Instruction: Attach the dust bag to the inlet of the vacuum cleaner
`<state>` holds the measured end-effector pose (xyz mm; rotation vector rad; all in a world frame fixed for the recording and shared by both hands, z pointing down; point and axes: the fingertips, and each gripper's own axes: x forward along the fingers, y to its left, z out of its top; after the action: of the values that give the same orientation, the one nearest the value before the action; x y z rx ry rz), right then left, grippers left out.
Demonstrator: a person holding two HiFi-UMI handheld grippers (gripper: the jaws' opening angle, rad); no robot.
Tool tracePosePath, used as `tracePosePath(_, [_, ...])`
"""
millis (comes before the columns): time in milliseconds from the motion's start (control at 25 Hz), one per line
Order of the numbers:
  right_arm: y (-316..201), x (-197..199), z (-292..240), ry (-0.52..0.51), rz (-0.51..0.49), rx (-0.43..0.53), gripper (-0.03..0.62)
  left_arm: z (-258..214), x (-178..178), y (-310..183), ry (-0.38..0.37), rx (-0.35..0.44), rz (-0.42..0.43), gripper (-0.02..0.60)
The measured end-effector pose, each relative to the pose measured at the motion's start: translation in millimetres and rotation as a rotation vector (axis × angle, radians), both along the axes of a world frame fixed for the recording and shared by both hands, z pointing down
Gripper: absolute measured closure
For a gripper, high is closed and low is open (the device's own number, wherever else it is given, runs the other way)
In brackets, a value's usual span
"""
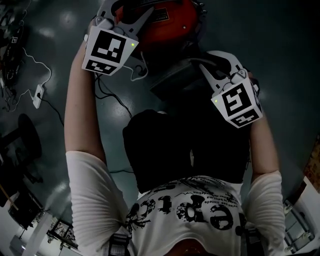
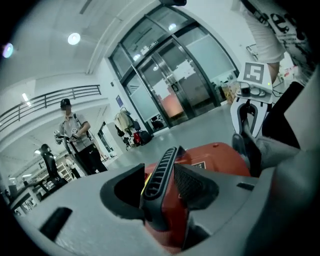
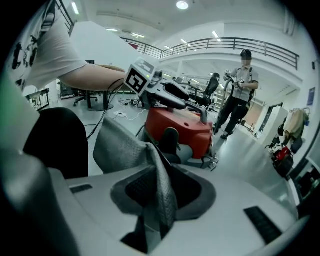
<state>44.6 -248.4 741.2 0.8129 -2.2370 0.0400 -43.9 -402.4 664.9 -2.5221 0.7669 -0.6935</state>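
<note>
The red vacuum cleaner (image 1: 170, 20) stands on the floor ahead of me. My left gripper (image 1: 125, 10) is at its top. In the left gripper view the cleaner's black ribbed handle (image 2: 159, 170) lies between the jaws of the left gripper (image 2: 160, 176), which stand wide with a slit at the left pad. My right gripper (image 1: 210, 60) is lower right, shut on a fold of the grey dust bag (image 3: 120, 147). The bag (image 1: 172, 77) hangs just before the cleaner's body (image 3: 175, 125). The inlet is hidden behind the cloth.
A person (image 3: 237, 95) stands some way beyond the cleaner. Cables and a white power strip (image 1: 37, 95) lie on the dark floor at the left. A black stand (image 1: 20, 135) is at the far left. Glass doors (image 2: 175, 80) close the hall.
</note>
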Motion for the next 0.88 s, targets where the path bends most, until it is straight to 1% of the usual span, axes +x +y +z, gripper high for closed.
tracePosePath(80, [1.2, 2.4, -1.6, 0.024, 0.013, 0.014, 0.525, -18.6, 1.7, 10.9, 0.071, 0.028, -0.009, 0.411])
tracePosePath(120, [2.7, 3.4, -4.6, 0.034, 0.021, 0.022, 0.523, -33.0, 1.9, 18.9, 0.132, 0.037, -0.01, 0.411])
tracePosePath(200, [8.4, 3.5, -16.7, 0.024, 0.039, 0.045, 0.523, -70.3, -1.1, 39.7, 0.317, 0.042, -0.021, 0.411])
tracePosePath(240, [12.9, 2.2, -25.2, -0.002, 0.05, 0.061, 0.523, -87.6, -6.1, 51.1, 0.413, 0.037, -0.041, 0.411])
tracePosePath(280, [17.0, 0.7, -36.0, -0.039, 0.064, 0.084, 0.523, -100.8, -12.9, 61.9, 0.494, 0.029, -0.071, 0.411])
tracePosePath(320, [19.5, -0.1, -49.3, -0.085, 0.084, 0.115, 0.523, -110.1, -20.1, 71.7, 0.557, 0.022, -0.106, 0.411])
tracePosePath(400, [18.8, 0.7, -80.7, -0.202, 0.144, 0.187, 0.523, -119.2, -33.0, 87.6, 0.64, 0.021, -0.189, 0.413])
tracePosePath(480, [14.8, 5.8, -110.4, -0.321, 0.219, 0.262, 0.525, -114.0, -42.7, 102.2, 0.672, 0.007, -0.279, 0.413])
tracePosePath(520, [13.7, 9.7, -120.5, -0.363, 0.251, 0.297, 0.525, -105.9, -45.7, 110.5, 0.673, -0.019, -0.315, 0.413])
tracePosePath(640, [15.0, 17.0, -129.1, -0.425, 0.313, 0.359, 0.526, -72.4, -55.2, 135.1, 0.656, -0.122, -0.402, 0.413])
tracePosePath(680, [15.9, 17.3, -127.6, -0.435, 0.326, 0.366, 0.529, -64.9, -61.2, 140.2, 0.672, -0.145, -0.447, 0.419])
tracePosePath(720, [16.8, 17.3, -125.9, -0.445, 0.337, 0.374, 0.572, -60.1, -67.8, 143.9, 0.703, -0.164, -0.497, 0.463])
tracePosePath(760, [17.6, 17.1, -124.8, -0.454, 0.346, 0.384, 0.592, -56.3, -73.8, 147.2, 0.735, -0.18, -0.538, 0.531])
tracePosePath(800, [18.1, 16.3, -124.2, -0.464, 0.352, 0.391, 0.592, -53.2, -78.5, 150.1, 0.756, -0.186, -0.565, 0.577])
tracePosePath(880, [18.2, 13.0, -123.9, -0.49, 0.358, 0.388, 0.592, -50.4, -84.7, 154.1, 0.753, -0.161, -0.588, 0.577])
